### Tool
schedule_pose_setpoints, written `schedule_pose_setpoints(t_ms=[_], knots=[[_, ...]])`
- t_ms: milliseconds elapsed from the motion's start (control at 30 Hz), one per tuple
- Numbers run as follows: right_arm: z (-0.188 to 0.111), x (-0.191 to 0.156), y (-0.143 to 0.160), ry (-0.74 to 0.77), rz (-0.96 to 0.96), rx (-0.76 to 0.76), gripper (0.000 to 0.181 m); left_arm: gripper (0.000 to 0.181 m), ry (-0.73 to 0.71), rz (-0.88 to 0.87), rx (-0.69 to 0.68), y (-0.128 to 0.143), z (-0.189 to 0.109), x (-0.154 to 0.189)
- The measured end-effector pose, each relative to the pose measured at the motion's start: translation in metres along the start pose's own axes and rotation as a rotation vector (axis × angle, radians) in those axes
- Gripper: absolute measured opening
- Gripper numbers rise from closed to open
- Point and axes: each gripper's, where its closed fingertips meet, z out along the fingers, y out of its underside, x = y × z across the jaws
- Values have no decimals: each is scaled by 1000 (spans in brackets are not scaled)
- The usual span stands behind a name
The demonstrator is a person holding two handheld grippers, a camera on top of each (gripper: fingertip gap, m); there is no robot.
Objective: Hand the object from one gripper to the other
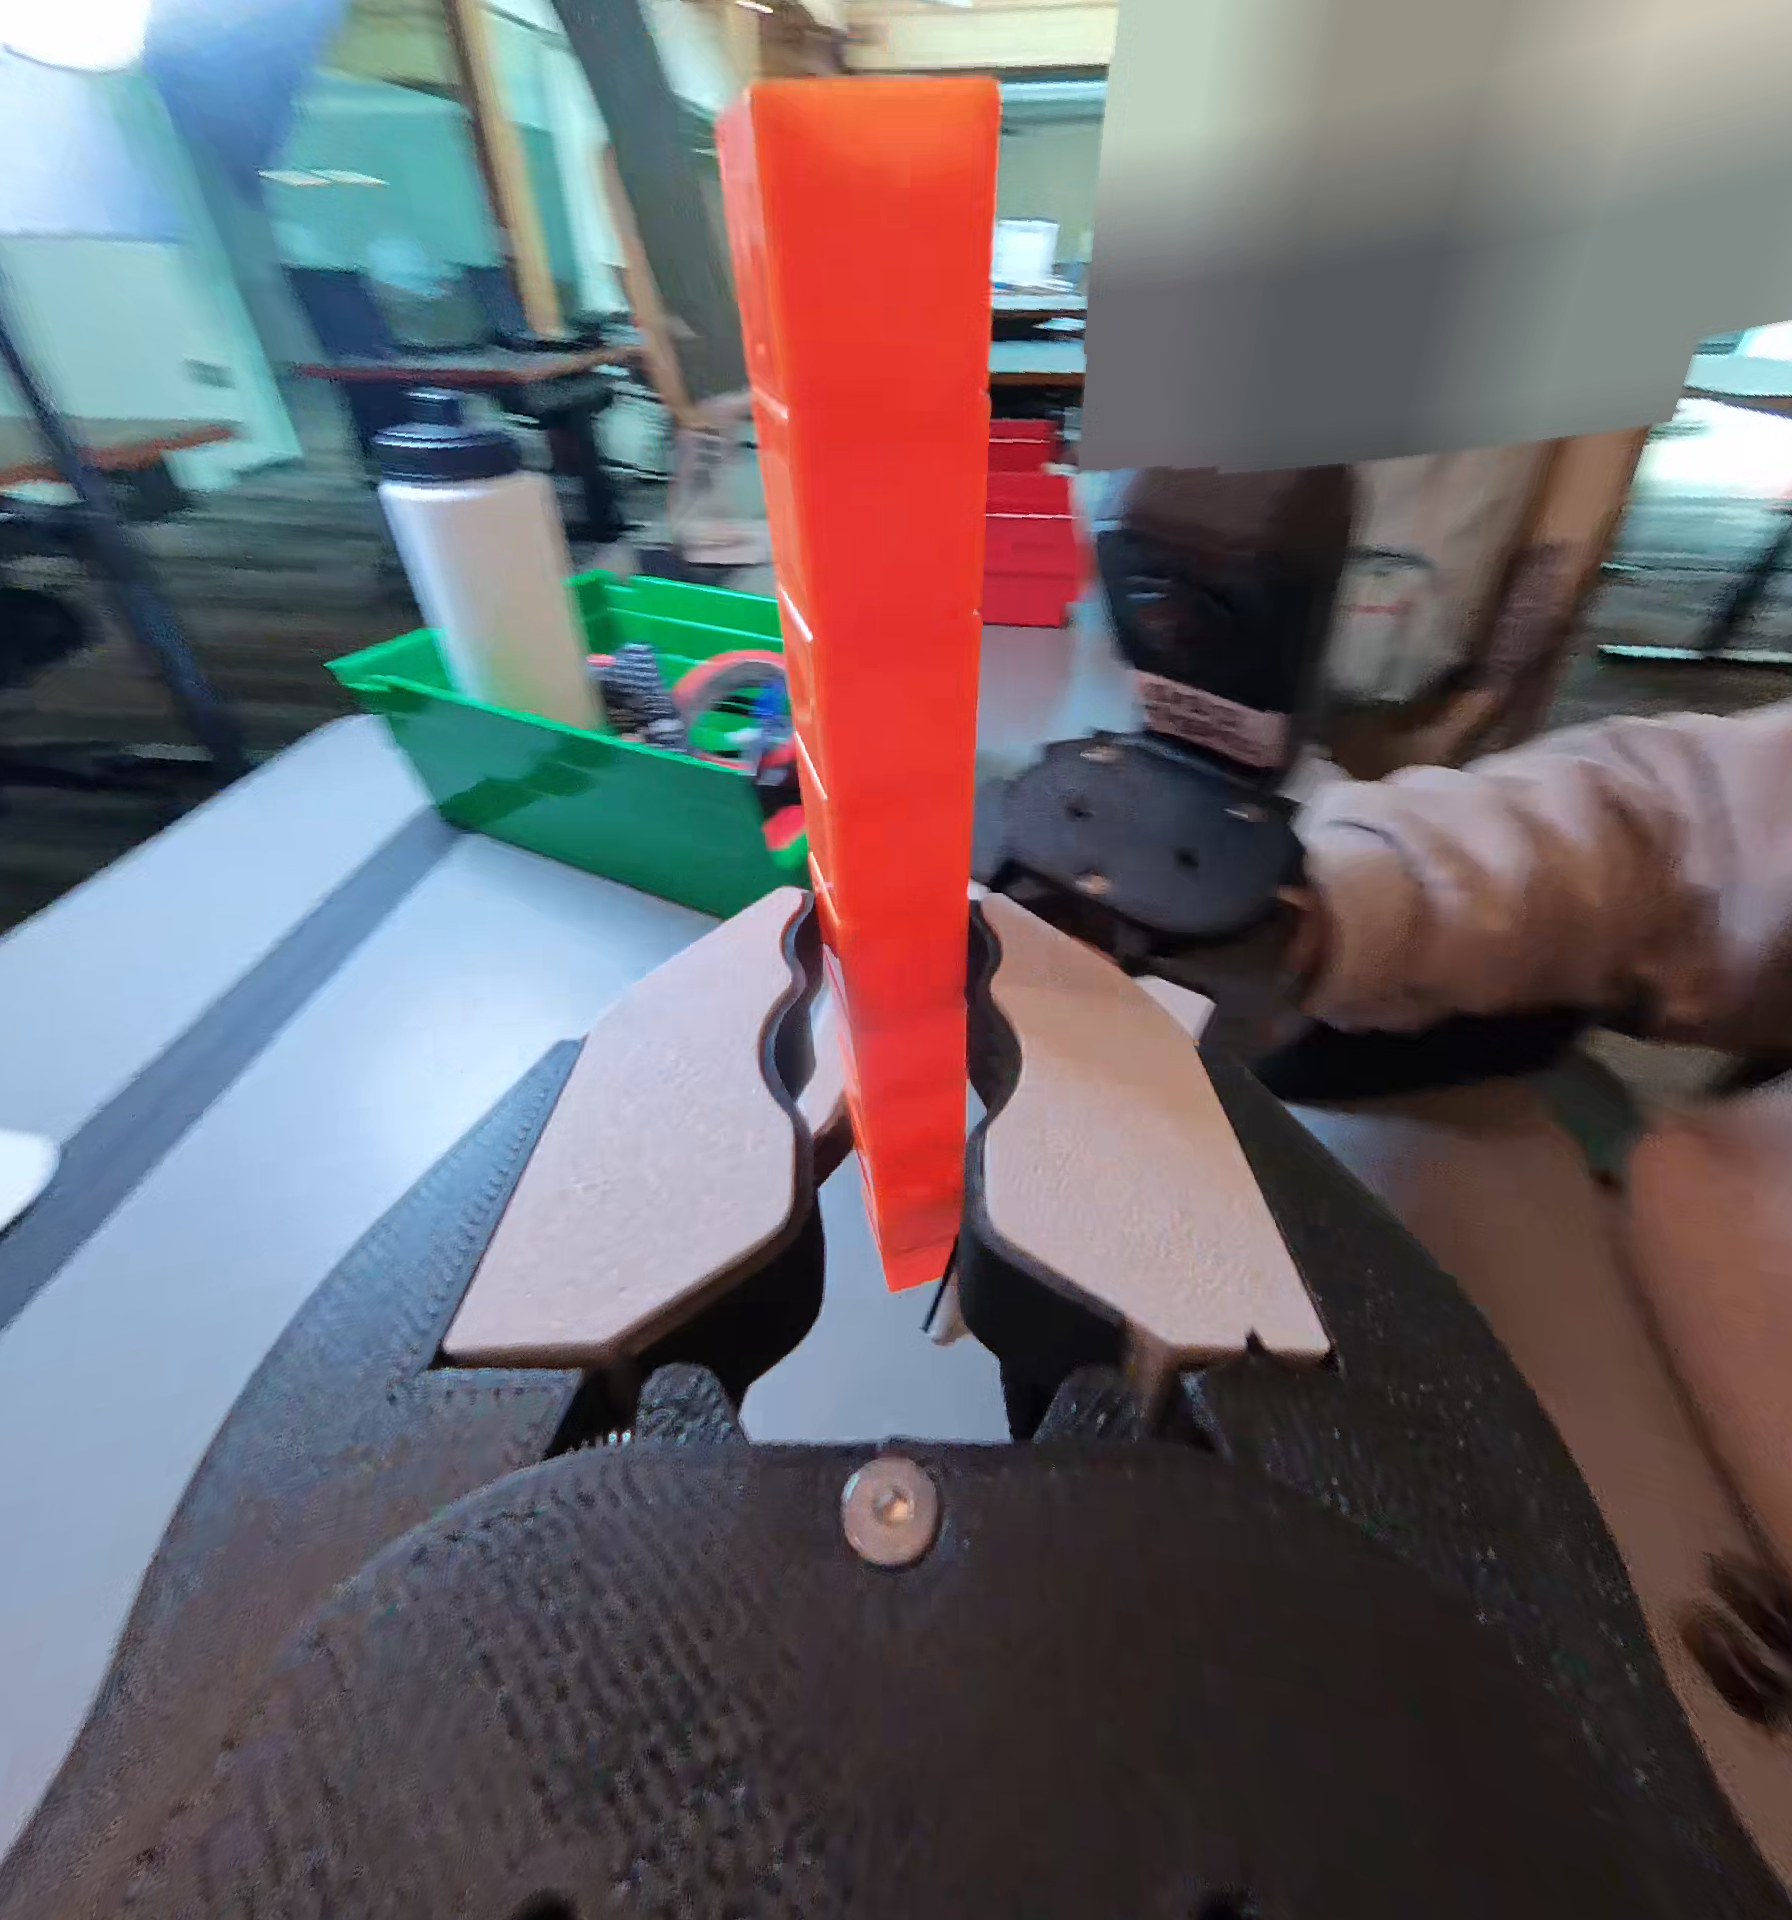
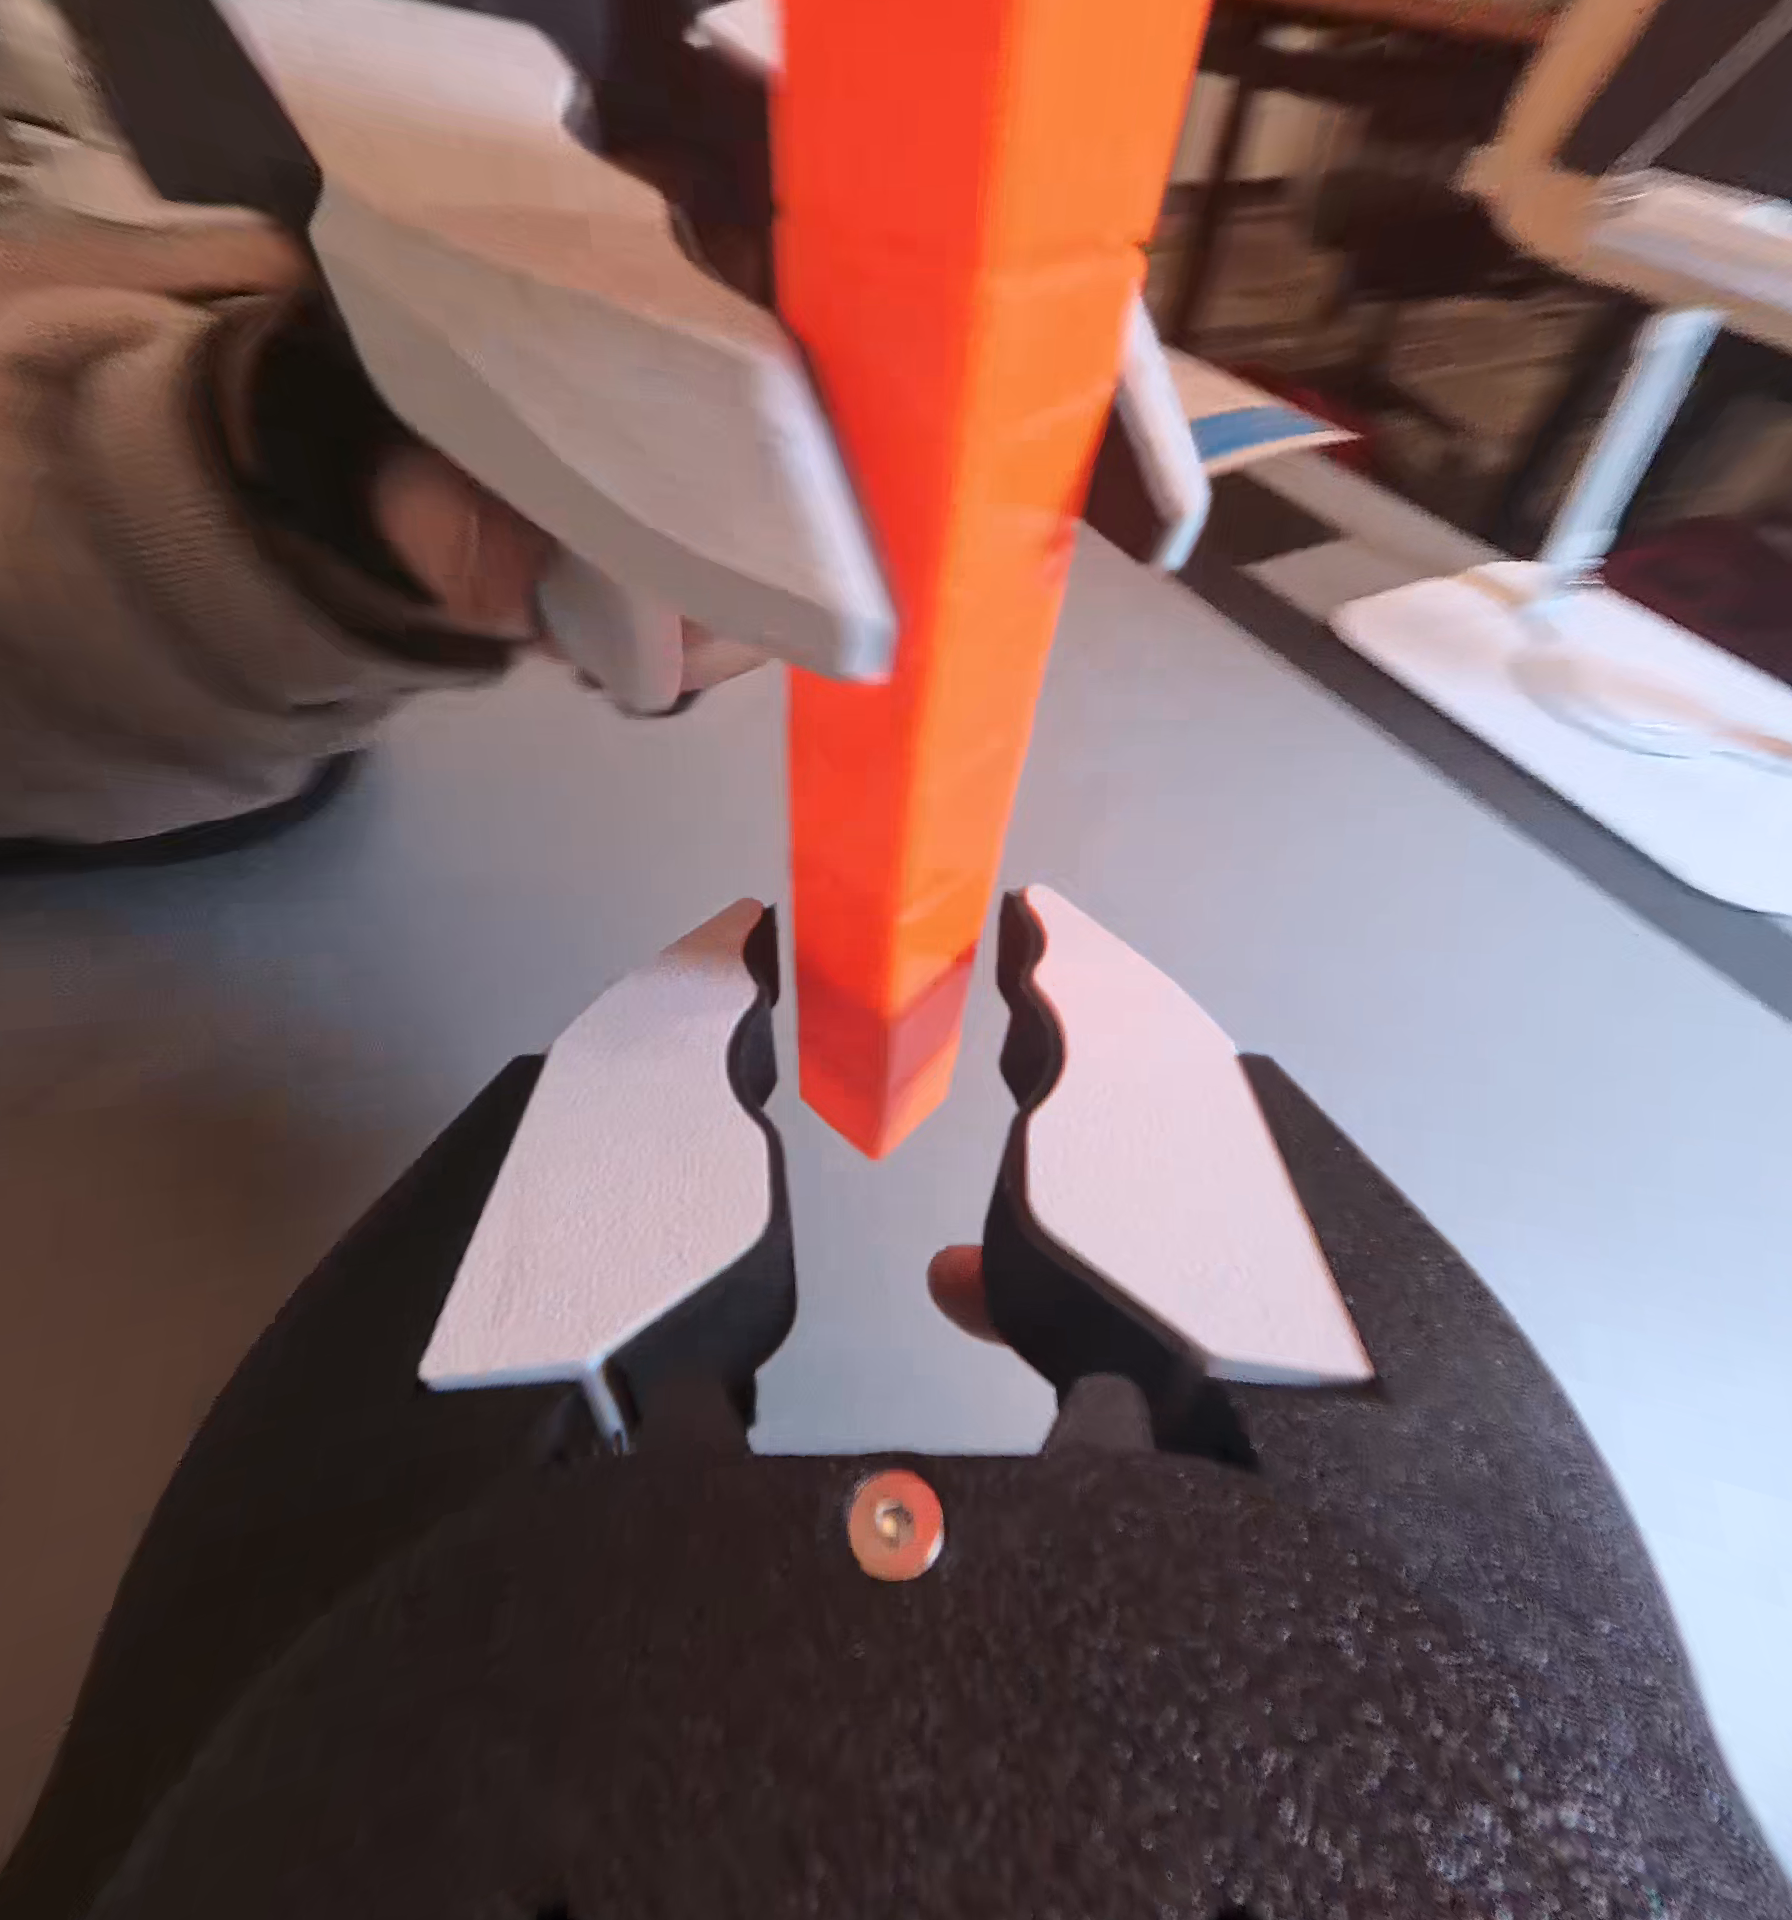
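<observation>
Left claw (image 1: 887,935) pinching the upright orange bar (image 1: 871,623); right claw (image 2: 887,914) spread around its lower tip.

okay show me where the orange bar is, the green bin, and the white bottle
orange bar (image 1: 876,582): left wrist view, on its front face, about mid-length.
green bin (image 1: 601,795): left wrist view, on its near outer wall.
white bottle (image 1: 492,592): left wrist view, on its white body, below the dark cap.

The long, square-sectioned orange plastic bar (image 1: 876,644), scored crosswise into block-like segments, stood roughly upright above the grey tabletop. Its lower end sat clamped between pale fingers; its other end lay between a second pair, apparently not touching them.
</observation>
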Motion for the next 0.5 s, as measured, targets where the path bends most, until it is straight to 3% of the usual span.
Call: schedule_pose_setpoints(t_ms=[133, 267, 367, 433, 500], knots=[[-30, -61, -12, -528, 80, 105, 50, 23, 468, 18, 102, -19, -31, 62], [-57, -99, -28, -863, 197, 202, 51, 22, 706, -21, 137, -24, -45, 96], [-61, -121, -31, -1000, 241, 199, 48, 22, 786, -27, 108, -14, -40, 111], [-65, -132, -33, -1060, 243, 199, 31, 22, 827, -35, 89, -9, -39, 118], [-67, -136, -34, -1074, 239, 210, 26, 22, 853, -49, 99, -9, -39, 121]])
